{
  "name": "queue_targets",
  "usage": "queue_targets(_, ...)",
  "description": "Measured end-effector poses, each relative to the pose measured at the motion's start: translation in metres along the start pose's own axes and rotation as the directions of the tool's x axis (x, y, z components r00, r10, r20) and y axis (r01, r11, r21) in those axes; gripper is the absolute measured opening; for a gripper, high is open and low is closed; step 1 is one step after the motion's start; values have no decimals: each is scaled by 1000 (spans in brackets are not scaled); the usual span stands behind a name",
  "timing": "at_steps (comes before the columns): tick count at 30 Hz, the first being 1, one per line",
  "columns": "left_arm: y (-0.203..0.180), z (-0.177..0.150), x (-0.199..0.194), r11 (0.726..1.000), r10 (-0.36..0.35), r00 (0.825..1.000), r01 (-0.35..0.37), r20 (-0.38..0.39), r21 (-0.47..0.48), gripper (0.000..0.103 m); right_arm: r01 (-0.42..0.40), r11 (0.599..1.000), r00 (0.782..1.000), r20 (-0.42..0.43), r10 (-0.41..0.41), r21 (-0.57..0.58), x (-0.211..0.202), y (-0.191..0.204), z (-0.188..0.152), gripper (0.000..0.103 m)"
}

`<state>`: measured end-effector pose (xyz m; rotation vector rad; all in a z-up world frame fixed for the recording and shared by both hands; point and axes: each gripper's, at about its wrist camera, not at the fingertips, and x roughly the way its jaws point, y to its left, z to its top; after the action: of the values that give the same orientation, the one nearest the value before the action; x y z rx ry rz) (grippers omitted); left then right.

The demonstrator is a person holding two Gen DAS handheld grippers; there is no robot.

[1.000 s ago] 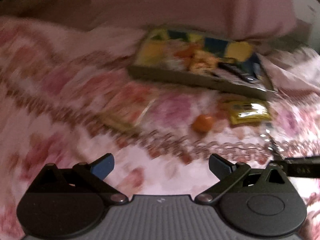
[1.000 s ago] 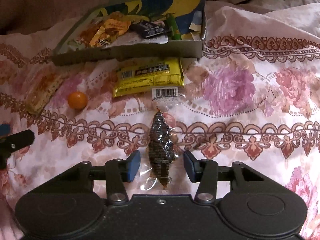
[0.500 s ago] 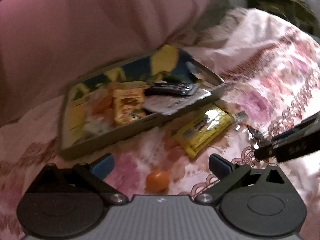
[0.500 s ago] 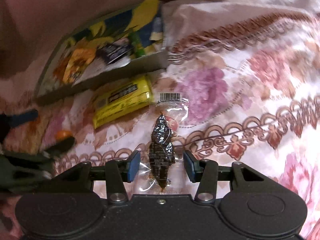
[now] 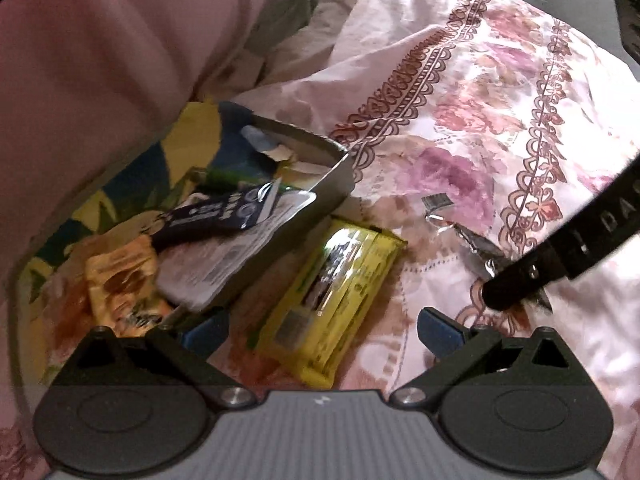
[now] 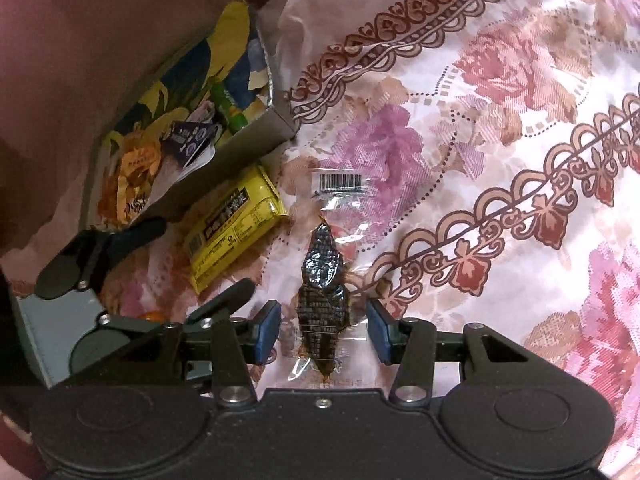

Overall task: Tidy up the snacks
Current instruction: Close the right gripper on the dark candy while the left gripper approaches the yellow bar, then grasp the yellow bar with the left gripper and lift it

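Pick-up step in hand: the right gripper (image 6: pixel 323 330) straddles the dark clear-wrapped snack (image 6: pixel 322 300) lying on the floral bedsheet (image 6: pixel 500 128), fingers spread and not touching it, while the left gripper (image 5: pixel 323 330) hovers spread-fingered over the yellow packet (image 5: pixel 332 300); next, closing squarely, then carrying to the snack box (image 6: pixel 264 132).

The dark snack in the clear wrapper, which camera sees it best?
The right wrist view: the dark snack lies whole between the open right tongs, barcode end showing. In the left wrist view it is off at the side, shiny, partly hidden behind a black finger.
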<state>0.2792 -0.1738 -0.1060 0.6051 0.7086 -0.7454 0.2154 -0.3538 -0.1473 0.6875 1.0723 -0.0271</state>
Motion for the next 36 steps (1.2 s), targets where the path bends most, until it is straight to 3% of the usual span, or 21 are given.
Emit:
queue_targets(5, 2, 5, 15, 999, -41, 999, 41, -19, -4, 97, -24, 998, 1000, -5, 25, 55, -1, -5, 2, 50)
queue_targets(13, 9, 3, 17, 994, -106, 994, 104, -39, -41, 60, -32, 997, 999, -9, 32, 69, -1, -5, 3, 50)
queue_targets(20, -6, 0, 8, 997, -73, 992, 70, -98, -31, 57, -46, 996, 999, -7, 47, 79, -5, -6, 1, 50)
queue_targets(26, -16, -6, -8, 992, -13, 987, -8, -158, -129, 56, -54, 997, 999, 5, 54, 62, -11, -6, -1, 49)
queue_targets(32, -11, -17, -29, 943, -35, 987, -19, -158, -332, 56, -58, 998, 998, 10, 58, 17, -16, 0, -3, 49)
queue_targets(36, -13, -26, -43, 914, -56, 988, -7, -144, -405, 55, -67, 998, 998, -8, 67, -7, -15, 4, -5, 49)
